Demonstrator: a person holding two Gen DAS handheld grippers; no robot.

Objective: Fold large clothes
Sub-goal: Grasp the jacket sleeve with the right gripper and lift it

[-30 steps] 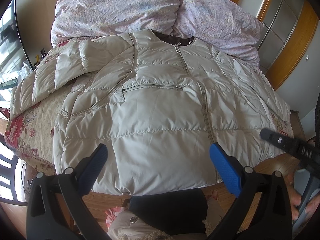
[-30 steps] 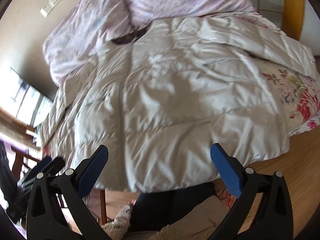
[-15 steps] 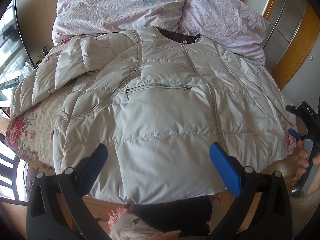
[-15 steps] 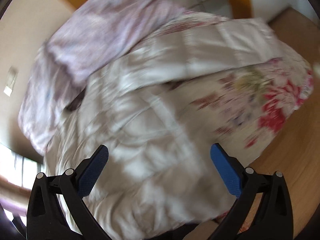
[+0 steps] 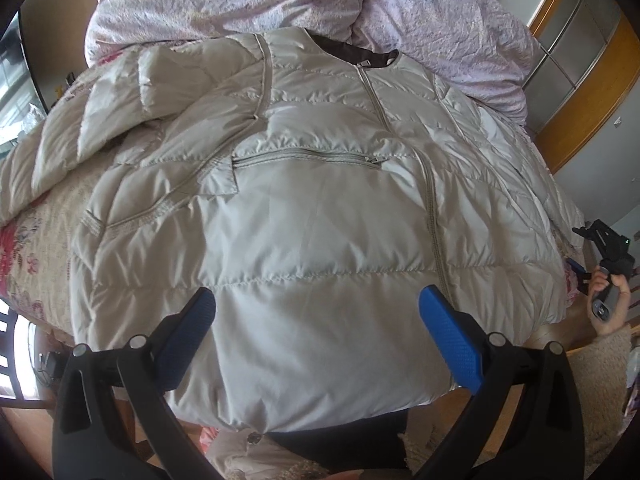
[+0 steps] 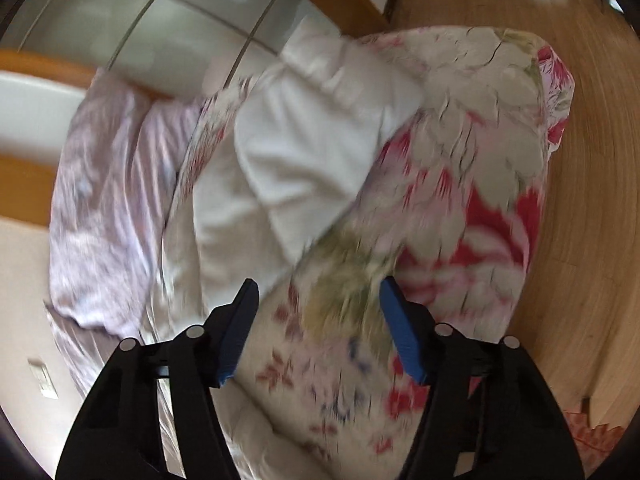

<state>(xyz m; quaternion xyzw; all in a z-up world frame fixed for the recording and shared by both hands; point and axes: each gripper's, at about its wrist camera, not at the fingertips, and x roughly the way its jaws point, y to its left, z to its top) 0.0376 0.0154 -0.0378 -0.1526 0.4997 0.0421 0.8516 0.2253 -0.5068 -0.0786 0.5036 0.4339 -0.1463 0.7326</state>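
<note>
Tongs (image 5: 316,304): 2 pairs gaping over 1 jacket (image 5: 312,216).

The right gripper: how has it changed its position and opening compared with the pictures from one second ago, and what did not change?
The right gripper swung from the jacket's hem round to the bed's right side, over the floral quilt near the jacket sleeve, and its jaws narrowed but remain open and empty. The left gripper stayed wide open above the hem, only edging closer. The jacket lies flat as before, not grasped.
</note>
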